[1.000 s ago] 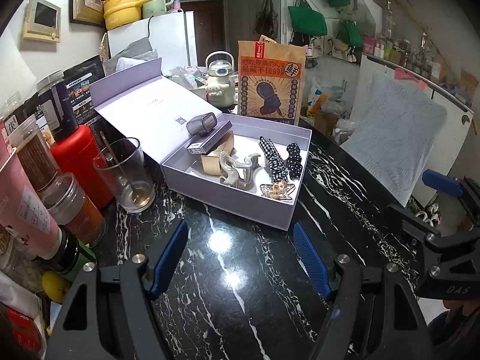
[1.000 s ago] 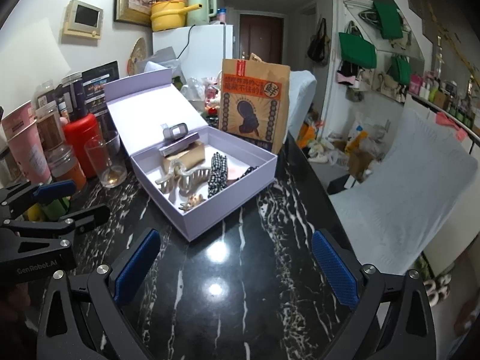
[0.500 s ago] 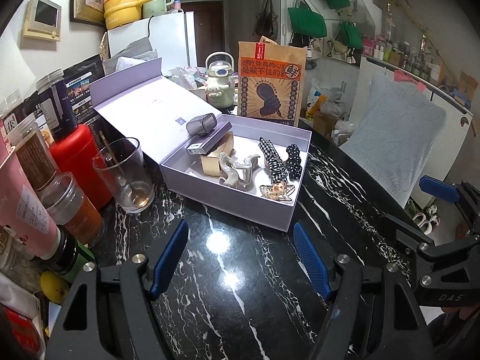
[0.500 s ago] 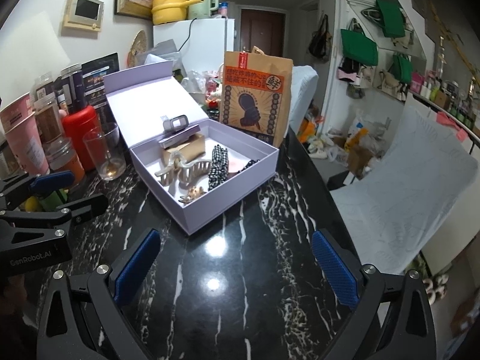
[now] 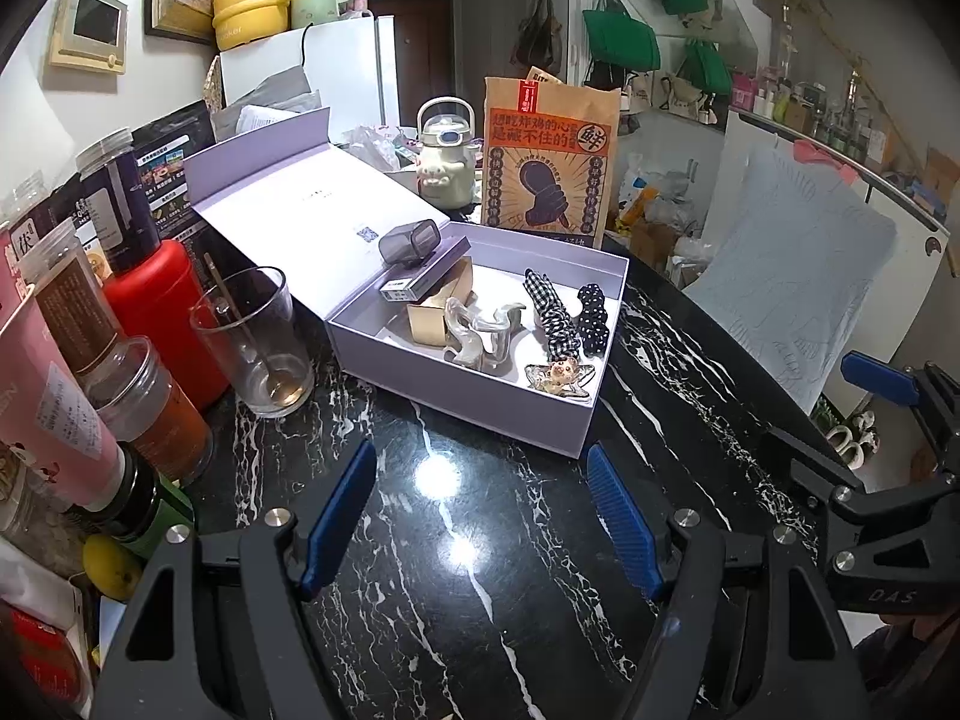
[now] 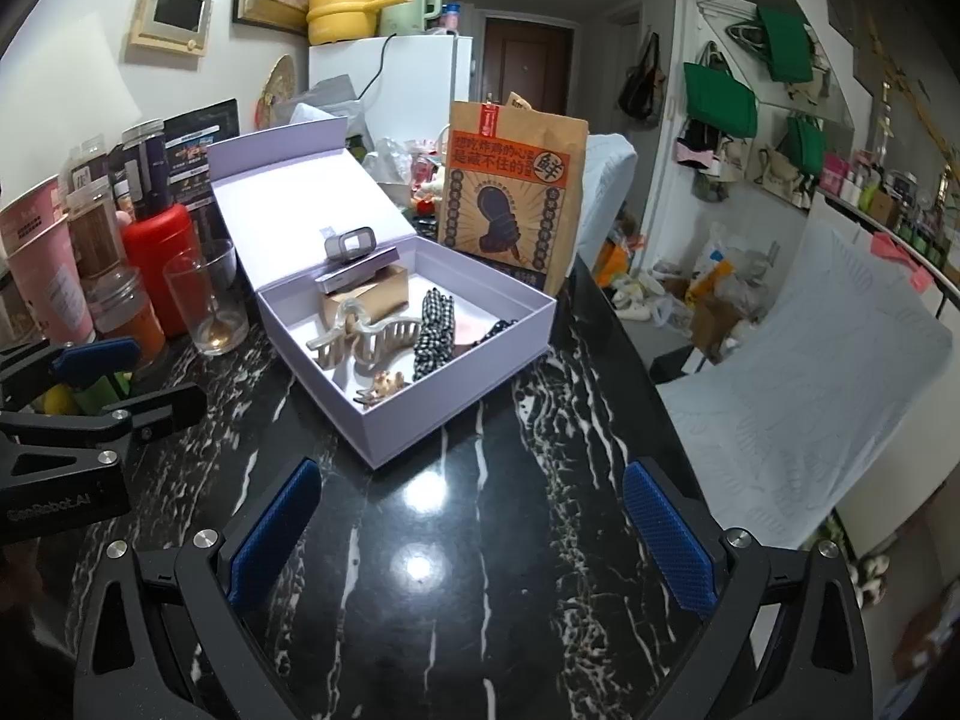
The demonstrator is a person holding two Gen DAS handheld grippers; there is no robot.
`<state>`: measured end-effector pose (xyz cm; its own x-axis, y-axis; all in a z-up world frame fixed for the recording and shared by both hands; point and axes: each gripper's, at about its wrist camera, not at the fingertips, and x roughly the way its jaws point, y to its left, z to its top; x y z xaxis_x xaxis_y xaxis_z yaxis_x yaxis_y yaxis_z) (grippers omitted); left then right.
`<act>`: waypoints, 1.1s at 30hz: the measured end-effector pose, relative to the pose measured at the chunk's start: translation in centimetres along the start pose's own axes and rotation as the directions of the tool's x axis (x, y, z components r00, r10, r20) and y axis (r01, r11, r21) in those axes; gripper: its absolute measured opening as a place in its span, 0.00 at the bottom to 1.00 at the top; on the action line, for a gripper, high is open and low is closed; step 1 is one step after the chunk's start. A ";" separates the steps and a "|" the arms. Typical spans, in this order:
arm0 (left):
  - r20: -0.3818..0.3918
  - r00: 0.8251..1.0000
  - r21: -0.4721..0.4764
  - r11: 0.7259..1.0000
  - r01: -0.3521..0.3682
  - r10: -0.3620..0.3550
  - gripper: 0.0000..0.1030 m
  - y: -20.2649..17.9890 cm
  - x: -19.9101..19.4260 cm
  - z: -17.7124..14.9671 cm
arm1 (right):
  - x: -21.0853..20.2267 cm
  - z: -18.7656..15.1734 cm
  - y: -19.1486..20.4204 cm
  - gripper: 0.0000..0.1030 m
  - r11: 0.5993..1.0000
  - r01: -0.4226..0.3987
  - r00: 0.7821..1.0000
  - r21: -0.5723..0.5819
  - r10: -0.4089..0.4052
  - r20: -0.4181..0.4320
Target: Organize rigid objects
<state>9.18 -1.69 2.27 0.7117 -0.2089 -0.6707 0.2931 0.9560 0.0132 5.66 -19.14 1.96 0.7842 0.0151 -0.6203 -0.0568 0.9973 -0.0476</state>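
Note:
An open lilac box [image 5: 480, 399] with its lid [image 5: 300, 222] tilted back stands on the black marble table [image 5: 456, 570]. Inside lie a pearly claw clip [image 5: 480, 336], a checked clip [image 5: 555, 315], a dotted black clip [image 5: 594, 318], a small gold figure clip [image 5: 561, 375], a tan box [image 5: 444, 300] and a grey case [image 5: 411, 246]. The box also shows in the right wrist view [image 6: 420, 414]. My left gripper [image 5: 480, 510] is open and empty, just short of the box. My right gripper [image 6: 474, 534] is open and empty, also short of it.
A drinking glass [image 5: 255, 342], a red canister [image 5: 159, 312], jars and a pink tube [image 5: 48, 414] crowd the left edge. A brown paper bag [image 5: 549, 165] and a small kettle [image 5: 447, 162] stand behind the box. The table edge runs along the right.
Both grippers have shifted only slightly; the right wrist view has crept a little closer to the box. Nothing was grasped or moved.

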 end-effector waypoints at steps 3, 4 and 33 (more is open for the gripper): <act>0.001 1.000 0.002 1.000 -0.002 0.002 0.70 -0.1 -0.1 0.0 | 0.0 0.0 0.0 0.99 1.000 0.000 1.000 0.000 0.000 0.001; 0.001 1.000 0.002 1.000 -0.002 0.002 0.71 -0.1 -0.2 0.0 | 0.0 0.0 0.0 0.99 1.000 0.000 1.000 -0.001 0.000 0.002; -0.006 1.000 0.021 1.000 0.015 -0.015 0.71 -0.5 -1.1 -0.1 | -1.1 -0.1 0.5 0.99 1.000 -0.002 1.000 -0.022 0.002 0.018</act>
<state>8.15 -1.96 2.91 0.7032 -0.2220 -0.6755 0.3173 0.9481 0.0187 4.71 -18.70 2.60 0.7952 0.0186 -0.6061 -0.0721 0.9953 -0.0640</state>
